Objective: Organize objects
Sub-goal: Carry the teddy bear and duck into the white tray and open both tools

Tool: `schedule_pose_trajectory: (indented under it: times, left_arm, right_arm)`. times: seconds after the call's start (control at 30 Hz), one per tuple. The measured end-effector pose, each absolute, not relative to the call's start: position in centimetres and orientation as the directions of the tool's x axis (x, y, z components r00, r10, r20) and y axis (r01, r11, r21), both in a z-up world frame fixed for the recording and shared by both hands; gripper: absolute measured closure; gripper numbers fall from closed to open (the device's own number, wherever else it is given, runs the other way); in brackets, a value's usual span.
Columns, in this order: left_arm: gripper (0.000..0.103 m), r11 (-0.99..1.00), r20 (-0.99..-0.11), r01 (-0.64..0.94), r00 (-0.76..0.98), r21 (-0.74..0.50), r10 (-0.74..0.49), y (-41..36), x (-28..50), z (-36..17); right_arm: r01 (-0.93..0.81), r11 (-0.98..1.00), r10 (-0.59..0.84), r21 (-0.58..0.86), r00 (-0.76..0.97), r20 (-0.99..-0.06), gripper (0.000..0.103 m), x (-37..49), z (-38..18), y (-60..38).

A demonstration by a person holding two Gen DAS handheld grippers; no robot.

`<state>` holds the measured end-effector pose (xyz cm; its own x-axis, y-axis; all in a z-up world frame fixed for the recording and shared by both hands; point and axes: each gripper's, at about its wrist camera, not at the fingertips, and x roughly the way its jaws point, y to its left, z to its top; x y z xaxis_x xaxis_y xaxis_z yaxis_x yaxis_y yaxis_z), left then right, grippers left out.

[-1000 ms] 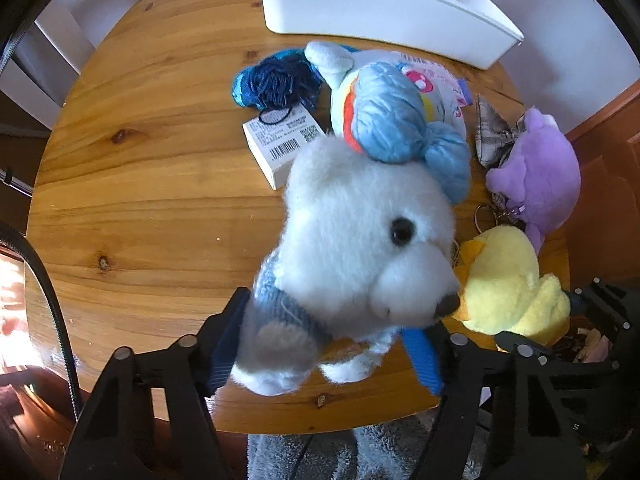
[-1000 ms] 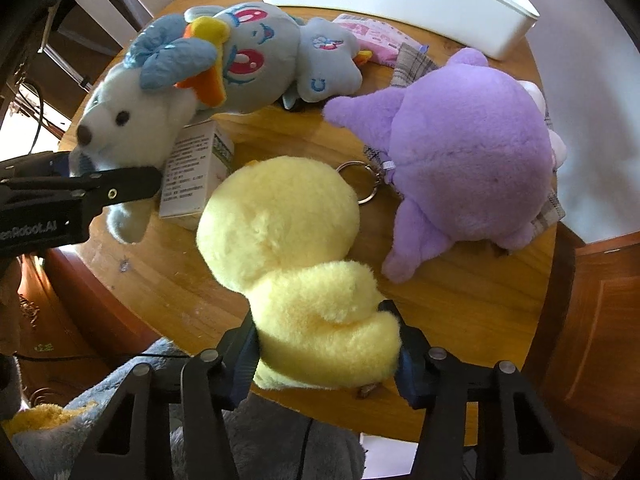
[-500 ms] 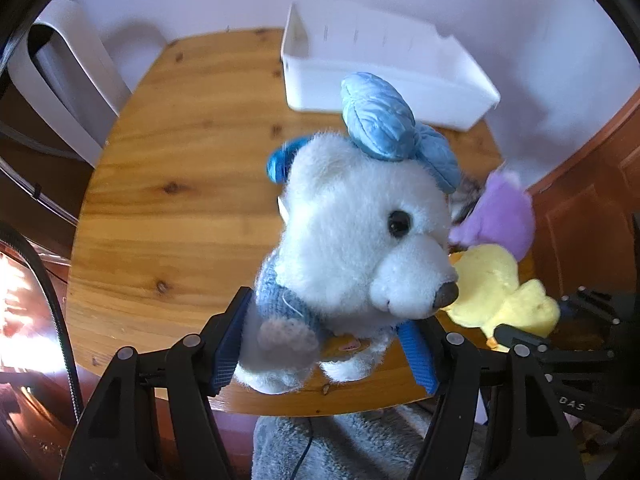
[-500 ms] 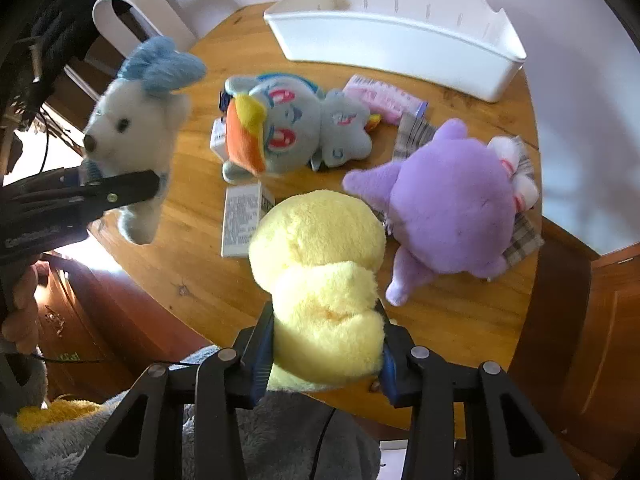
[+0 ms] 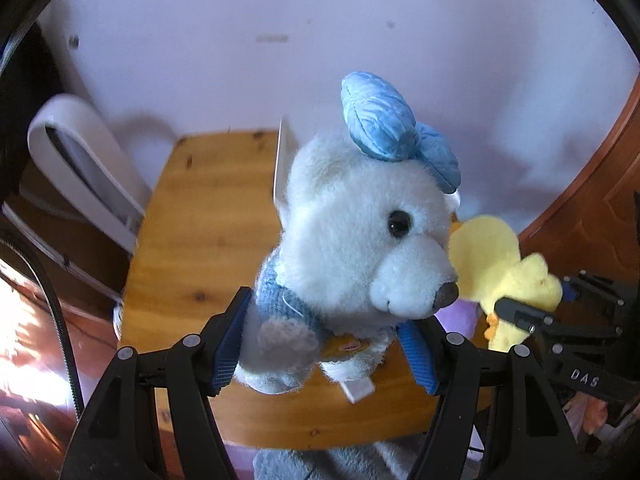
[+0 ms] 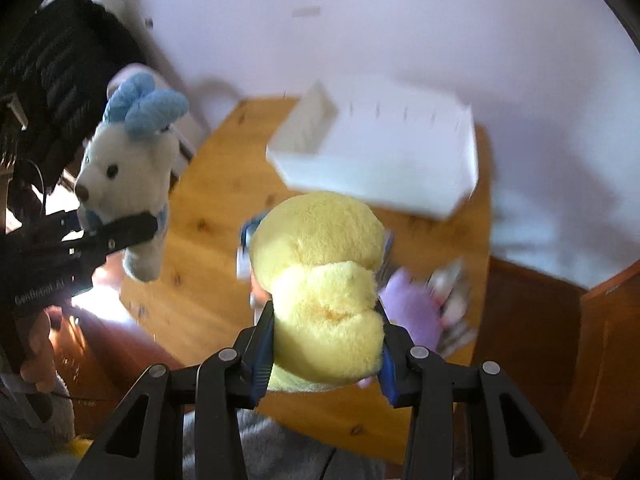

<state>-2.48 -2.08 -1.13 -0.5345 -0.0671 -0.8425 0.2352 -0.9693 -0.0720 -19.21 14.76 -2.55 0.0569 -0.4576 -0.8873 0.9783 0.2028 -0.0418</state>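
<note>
Currently I am counting two plush toys aloft, one per gripper, one white bin [image 6: 384,160] and one purple plush [image 6: 412,308] lying on the wooden table [image 5: 208,216]. My left gripper [image 5: 324,344] is clamping the white bear [image 5: 360,240] around its blue-sweatered body, head and blue bow sticking up at frame centre, above the table. My right gripper [image 6: 324,360] is squeezing the yellow duck [image 6: 320,288] at lower centre, both blue pads pressing into its sides. Lettering "DAS" is showing on the right gripper at lower right of the left view; "GenRobot.AI" is reading faintly on the left gripper at the left edge of the right view. Bin is sitting blurred at upper centre, well apart from both toys.
</note>
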Motion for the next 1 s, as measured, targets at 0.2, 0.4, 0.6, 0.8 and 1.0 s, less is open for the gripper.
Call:
schedule_pose_trajectory:
  times: [0.2,0.4,0.6,0.8,1.0]
  left_arm:
    - [0.031,-0.978,-0.814,0.21,-0.571,-0.019,-0.107,-3.2,-8.7,3.2]
    - [0.031,-0.982,-0.815,0.187,-0.573,-0.024,-0.089,-5.4,-17.1,4.1]
    - [0.031,-0.986,-0.845,0.166,-0.524,0.018,-0.104,-7.1,-24.6,1.6]
    - [0.031,-0.988,-0.866,0.15,-0.487,0.042,-0.111,-8.0,-29.0,-1.3]
    - [0.031,-0.987,-0.906,0.153,-0.408,0.057,-0.116,-7.9,-30.6,-5.8]
  right_arm:
    - [0.985,0.147,-0.563,-0.093,0.006,-0.826,0.06,-19.5,3.6,9.2]
    - [0.989,0.042,-0.609,-0.141,-0.086,-0.788,0.06,-19.7,6.9,1.7]
    - [0.99,-0.065,-0.588,-0.128,-0.142,-0.797,0.06,-20.8,5.9,-5.1]
    - [0.984,-0.136,-0.535,-0.11,-0.167,-0.828,0.06,-22.1,2.8,-8.6]
    - [0.982,-0.141,-0.478,-0.127,-0.18,-0.86,0.06,-22.7,-0.6,-10.7]
